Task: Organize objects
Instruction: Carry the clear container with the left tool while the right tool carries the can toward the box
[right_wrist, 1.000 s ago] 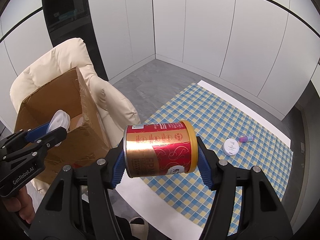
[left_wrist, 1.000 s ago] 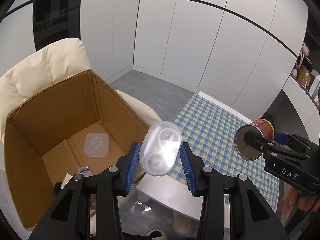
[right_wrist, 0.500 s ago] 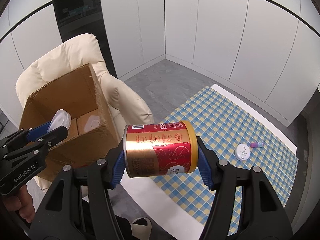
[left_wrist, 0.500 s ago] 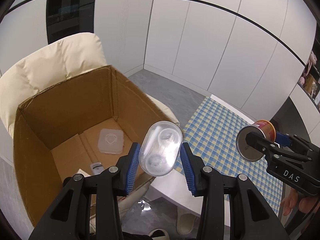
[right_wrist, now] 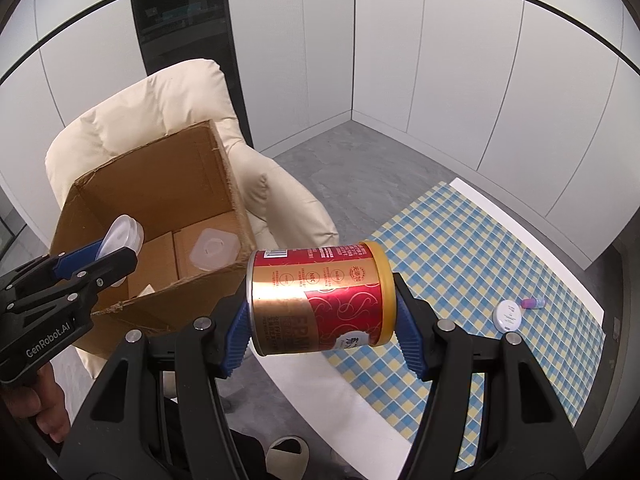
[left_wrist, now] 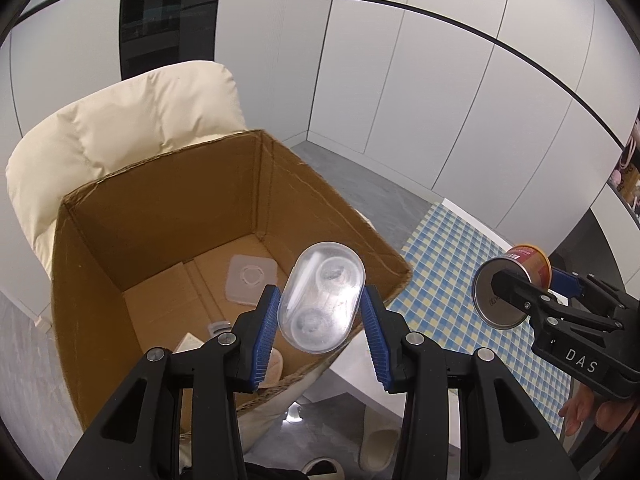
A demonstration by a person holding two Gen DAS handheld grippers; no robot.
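Observation:
My left gripper (left_wrist: 320,330) is shut on a clear oval plastic case (left_wrist: 322,296) and holds it above the near right part of an open cardboard box (left_wrist: 160,216) on a cream armchair (left_wrist: 128,120). My right gripper (right_wrist: 320,336) is shut on a red and gold can (right_wrist: 320,296), held sideways in the air to the right of the box (right_wrist: 160,176). The can (left_wrist: 508,292) also shows at the right of the left wrist view. The case (right_wrist: 120,236) also shows in the right wrist view, over the box.
A clear square lid (left_wrist: 250,278) and small items lie on the box floor. A table with a blue and yellow checked cloth (right_wrist: 480,256) holds a white round disc (right_wrist: 507,315) and a small purple bottle (right_wrist: 534,302). White cabinet walls stand behind. Slippers (left_wrist: 378,446) lie on the floor.
Both grippers have swung left toward the box. The case is now over the box opening, and the can is closer to the box's right wall.

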